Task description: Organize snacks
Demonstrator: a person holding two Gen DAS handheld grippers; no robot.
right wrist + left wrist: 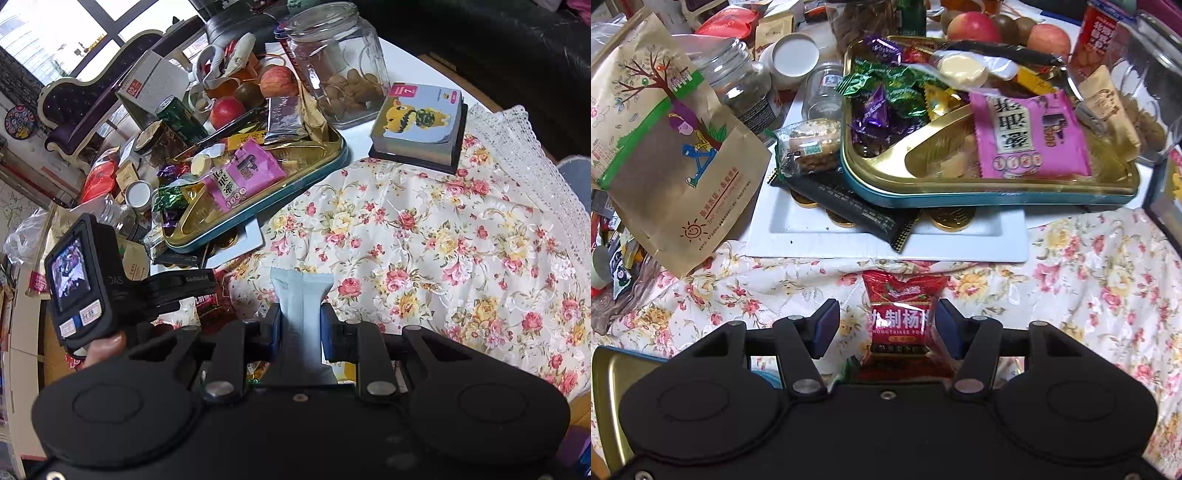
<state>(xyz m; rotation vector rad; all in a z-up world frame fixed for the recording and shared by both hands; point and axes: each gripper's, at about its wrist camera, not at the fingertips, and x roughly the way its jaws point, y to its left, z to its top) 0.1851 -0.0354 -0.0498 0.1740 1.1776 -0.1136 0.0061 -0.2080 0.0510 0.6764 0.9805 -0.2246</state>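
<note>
The left gripper (882,328) has its fingers apart around the red packet (905,325) lying just before the tin tray (960,192), so close gently at its middle, while the right gripper (300,325) is clamped on a pale packet (300,291).

Left claw (882,328) points steeply down, pads spread wide; right claw (298,325) is clamped narrow.

Evenly, softly lit with daylight from the window (55,33) blown out white, glare on the gold tin (923,177), strong fisheye bending at edges, slight softness on the near packet (301,314).
</note>
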